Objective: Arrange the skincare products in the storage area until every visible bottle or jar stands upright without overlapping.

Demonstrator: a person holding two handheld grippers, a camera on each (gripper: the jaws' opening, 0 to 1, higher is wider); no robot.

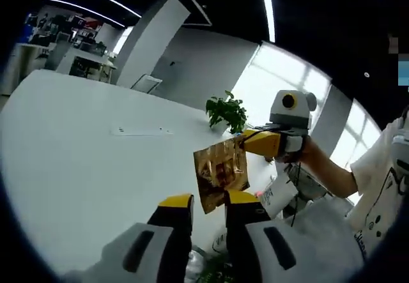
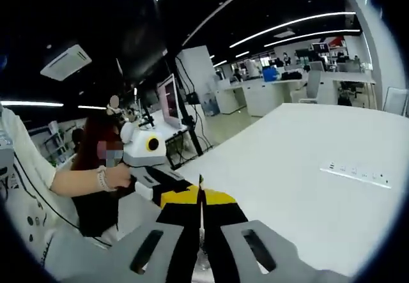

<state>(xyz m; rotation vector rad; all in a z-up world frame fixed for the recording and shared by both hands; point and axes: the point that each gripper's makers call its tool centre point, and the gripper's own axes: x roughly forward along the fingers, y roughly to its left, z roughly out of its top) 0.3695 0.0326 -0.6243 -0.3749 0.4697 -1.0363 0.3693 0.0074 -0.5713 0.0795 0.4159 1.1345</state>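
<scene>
Gold foil sachet [image 1: 221, 173] held aloft above white surface [image 1: 83, 168], pinched at its top edge by right tongs [image 1: 241, 140] at 2 o'clock; edge-on between closed jaws in right gripper view [image 2: 200, 197]. Left tongs [image 1: 209, 201] narrowly parted just below sachet, gripping nothing. Potted plant [image 1: 227, 112] beyond. Step, likely: carrying sachet to storage. Next: lower and stand it upright, steadied by left.

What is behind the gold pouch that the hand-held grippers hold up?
Behind the gold pouch lies the white table, with a potted plant further back. The pouch hides the table part directly behind it. The right hand-held gripper pinches its top corner.
</scene>
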